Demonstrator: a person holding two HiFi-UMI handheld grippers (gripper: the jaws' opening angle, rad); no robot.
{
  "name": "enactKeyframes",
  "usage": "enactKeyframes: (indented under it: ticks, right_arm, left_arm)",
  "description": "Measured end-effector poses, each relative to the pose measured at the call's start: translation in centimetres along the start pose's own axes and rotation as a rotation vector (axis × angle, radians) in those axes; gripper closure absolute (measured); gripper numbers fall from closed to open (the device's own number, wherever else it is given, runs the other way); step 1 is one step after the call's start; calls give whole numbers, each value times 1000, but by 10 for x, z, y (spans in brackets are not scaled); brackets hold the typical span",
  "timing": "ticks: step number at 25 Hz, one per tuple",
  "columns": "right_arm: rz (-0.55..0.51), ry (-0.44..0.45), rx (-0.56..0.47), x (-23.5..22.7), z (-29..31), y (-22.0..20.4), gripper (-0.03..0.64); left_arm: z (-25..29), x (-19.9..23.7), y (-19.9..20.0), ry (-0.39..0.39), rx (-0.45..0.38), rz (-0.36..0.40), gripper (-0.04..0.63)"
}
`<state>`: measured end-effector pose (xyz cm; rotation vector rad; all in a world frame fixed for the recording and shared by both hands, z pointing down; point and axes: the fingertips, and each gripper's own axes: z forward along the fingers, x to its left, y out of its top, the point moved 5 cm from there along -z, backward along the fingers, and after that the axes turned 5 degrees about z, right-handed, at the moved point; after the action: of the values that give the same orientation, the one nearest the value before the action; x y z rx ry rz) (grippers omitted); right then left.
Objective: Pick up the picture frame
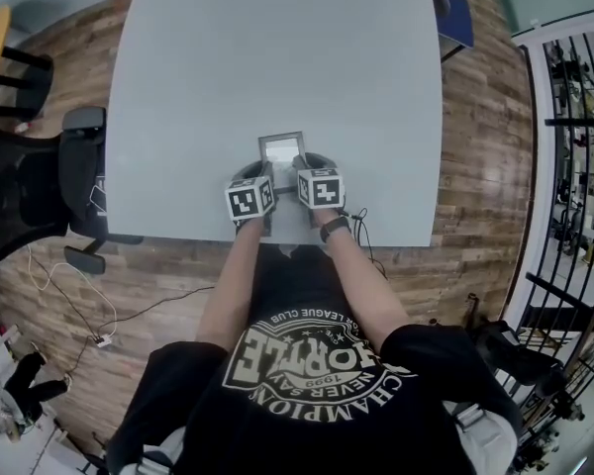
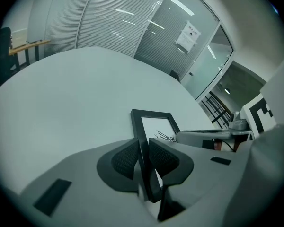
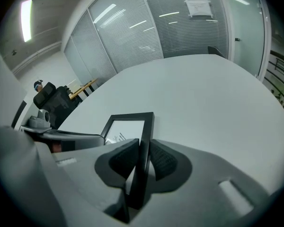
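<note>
A small black picture frame (image 1: 281, 148) with a white print lies flat on the grey table (image 1: 277, 57), near its front edge. My left gripper (image 1: 266, 172) grips the frame's left rail, and my right gripper (image 1: 304, 167) grips its right rail. In the left gripper view the frame (image 2: 157, 123) runs edge-on between the jaws of the left gripper (image 2: 144, 151), with both ribbed pads against the rail. In the right gripper view the frame (image 3: 128, 123) stands the same way in the right gripper (image 3: 144, 148), pads pressed on it. The near end of the frame is hidden by the jaws.
A black office chair (image 1: 30, 186) stands left of the table and a blue seat (image 1: 456, 18) at its far right corner. Cables (image 1: 79, 305) trail over the wooden floor. A black railing (image 1: 574, 166) runs along the right. Glass walls with blinds (image 2: 109, 27) close the room.
</note>
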<state>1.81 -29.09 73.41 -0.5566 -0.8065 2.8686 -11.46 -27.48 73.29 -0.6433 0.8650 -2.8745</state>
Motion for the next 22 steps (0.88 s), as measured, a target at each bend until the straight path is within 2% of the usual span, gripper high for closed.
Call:
enactKeyframes:
  ticks: [13,22]
  right_arm:
    - [18,16,-64,2,-25,8,548]
    - [-11,40,-164,7,-57,26,548]
  left_arm:
    - [-23,-14,13,-12,-56,51,520]
    - [-38,-32,27,-39,-135,111,520]
